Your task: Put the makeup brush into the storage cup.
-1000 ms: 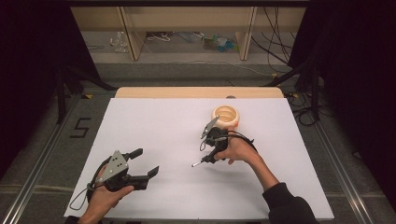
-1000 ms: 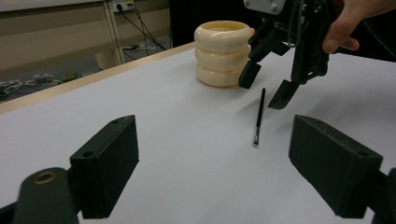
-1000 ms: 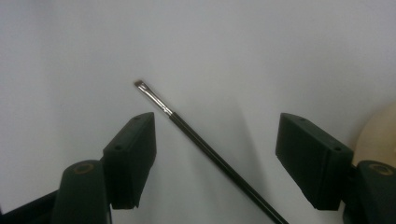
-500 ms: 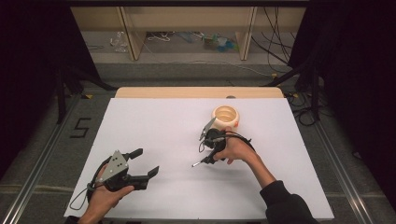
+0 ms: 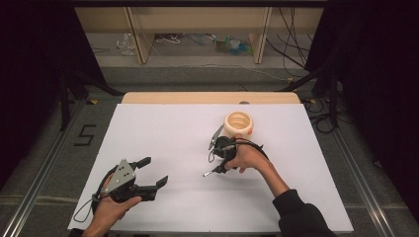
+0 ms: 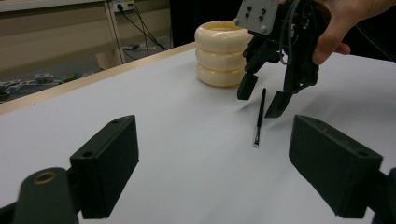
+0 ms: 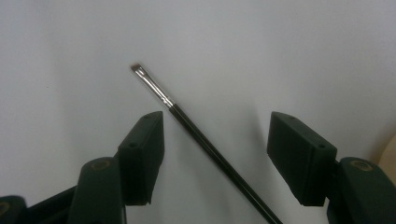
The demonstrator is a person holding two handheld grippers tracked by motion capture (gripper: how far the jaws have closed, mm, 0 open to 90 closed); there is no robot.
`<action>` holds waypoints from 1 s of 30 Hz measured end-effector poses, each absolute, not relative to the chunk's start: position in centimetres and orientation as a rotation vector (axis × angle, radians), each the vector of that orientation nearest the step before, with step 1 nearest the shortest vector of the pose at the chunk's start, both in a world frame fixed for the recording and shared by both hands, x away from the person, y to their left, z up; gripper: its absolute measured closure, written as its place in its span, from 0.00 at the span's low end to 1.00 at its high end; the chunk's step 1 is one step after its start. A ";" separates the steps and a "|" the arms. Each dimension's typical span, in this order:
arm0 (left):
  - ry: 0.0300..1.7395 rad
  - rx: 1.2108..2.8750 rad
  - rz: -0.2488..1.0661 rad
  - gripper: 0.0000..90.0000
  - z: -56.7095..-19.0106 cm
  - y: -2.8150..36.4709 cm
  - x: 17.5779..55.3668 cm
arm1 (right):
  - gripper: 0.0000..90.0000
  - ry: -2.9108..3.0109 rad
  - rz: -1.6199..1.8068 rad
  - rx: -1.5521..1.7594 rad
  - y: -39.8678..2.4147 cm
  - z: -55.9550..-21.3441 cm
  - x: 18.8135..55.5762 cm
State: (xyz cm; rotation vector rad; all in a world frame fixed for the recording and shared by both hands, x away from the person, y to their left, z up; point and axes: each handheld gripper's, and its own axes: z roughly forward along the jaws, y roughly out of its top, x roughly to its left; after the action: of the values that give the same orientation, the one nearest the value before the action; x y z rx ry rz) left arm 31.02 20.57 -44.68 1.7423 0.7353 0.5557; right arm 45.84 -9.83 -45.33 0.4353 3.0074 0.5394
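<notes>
A thin black brush (image 7: 187,121) with a silver ferrule lies flat on the white table sheet (image 5: 163,133). My right gripper (image 7: 219,154) stands open right over it, one jaw on each side of the handle, not touching. In the high view the right gripper (image 5: 221,160) is at the table's middle, with the brush (image 5: 210,172) poking out toward the front left. A cream ribbed round holder (image 5: 237,124) stands upright just behind it. My left gripper (image 5: 153,172) rests open at the front left and holds nothing. The left gripper view shows the brush (image 6: 258,121) and the holder (image 6: 219,53).
The sheet covers a wooden table whose bare back edge (image 5: 207,97) shows. A dark floor with rails (image 5: 44,163) runs along both sides. Shelving and cables (image 5: 197,39) stand beyond the table. Bare sheet lies between the two grippers.
The right gripper has shifted slightly left and lower over the brush. The brush, the holder and the left gripper have not moved.
</notes>
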 end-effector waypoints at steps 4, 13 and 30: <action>0.735 1.743 0.553 0.18 -44.7 20.6 31.0 | 0.44 3.027 0.508 0.437 -9.9 -45.5 45.9; 0.735 1.746 0.554 0.18 -44.7 20.5 31.0 | 0.48 3.045 0.481 0.429 -9.5 -45.9 45.9; 0.734 1.741 0.554 0.18 -44.7 20.6 31.0 | 0.59 3.050 0.441 0.439 -9.5 -46.0 46.2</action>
State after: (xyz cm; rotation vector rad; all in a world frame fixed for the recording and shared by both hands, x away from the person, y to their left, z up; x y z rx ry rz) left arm 31.02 20.58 -44.67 1.7407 0.7344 0.5537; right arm 46.17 -9.53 -46.00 0.4390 3.0503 0.4415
